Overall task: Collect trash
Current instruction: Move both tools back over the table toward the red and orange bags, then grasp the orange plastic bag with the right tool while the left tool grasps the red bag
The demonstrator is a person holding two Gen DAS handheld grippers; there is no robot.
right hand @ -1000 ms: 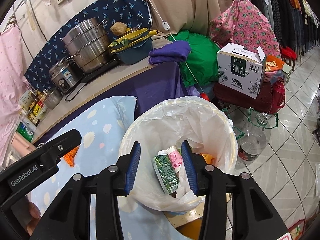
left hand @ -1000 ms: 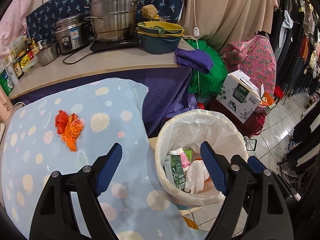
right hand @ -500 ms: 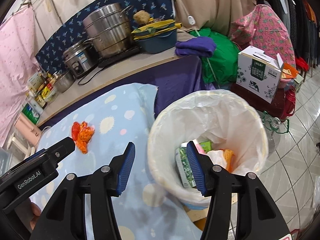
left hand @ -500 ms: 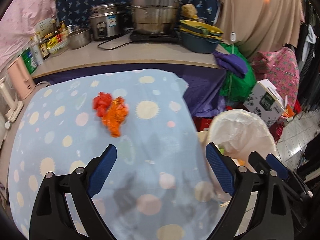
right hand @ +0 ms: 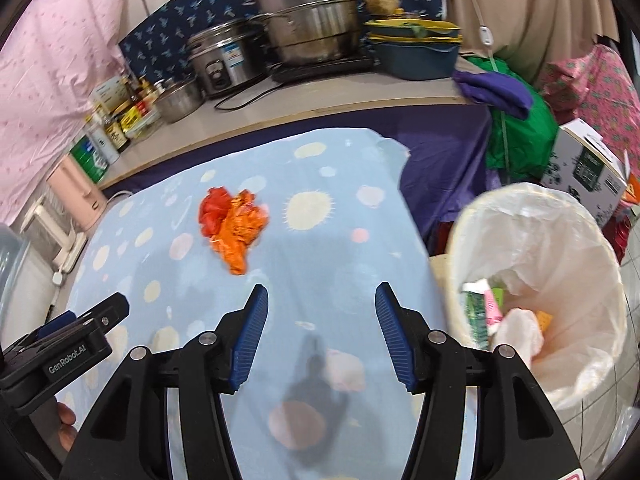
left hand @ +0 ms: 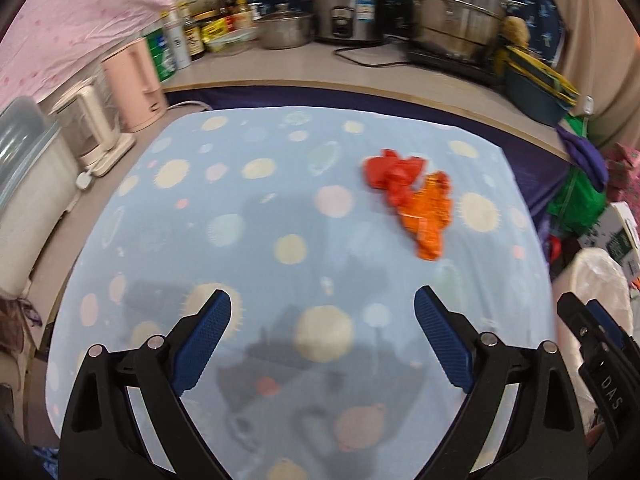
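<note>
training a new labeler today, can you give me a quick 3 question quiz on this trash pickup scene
1. True or false: the left tool is closed on the red and orange crumpled trash.
2. Multiple choice: where does the bin with the white liner stand relative to the spotted blue cloth in the right wrist view? A) to its right B) to its left C) on top of it
3. Fill in: the right tool has ____ between its pads.

Key:
1. False; its jaws stand wide apart, just opened further, with the trash lying ahead on the cloth.
2. A
3. Nothing; its jaws are apart over bare cloth, having just opened further.
</note>
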